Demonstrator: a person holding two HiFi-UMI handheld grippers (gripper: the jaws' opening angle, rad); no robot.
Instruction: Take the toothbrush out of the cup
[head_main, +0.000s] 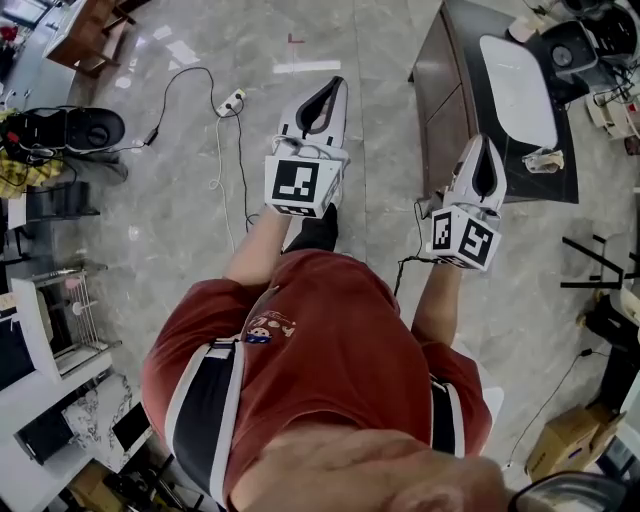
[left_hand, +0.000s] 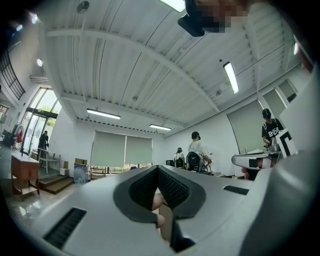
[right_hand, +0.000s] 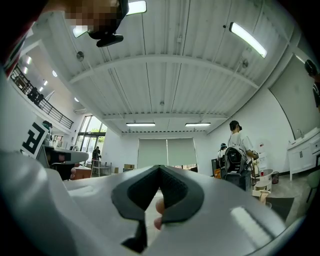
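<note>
Over the floor (head_main: 180, 150), left hand-held gripper (head_main: 334, 86) closed, ceiling (left_hand: 150, 65) in gripper views

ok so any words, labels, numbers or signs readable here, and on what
No text reads clearly.
White print on a bystander's black shirt, left gripper view: too blurred to read.
Emblem on the person's red shirt: too small to read.
Cubes on the left tool and right tool: square black-and-white markers, no words.

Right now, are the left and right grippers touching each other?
Apart. The head view shows a strip of floor between the left gripper and the right gripper.
</note>
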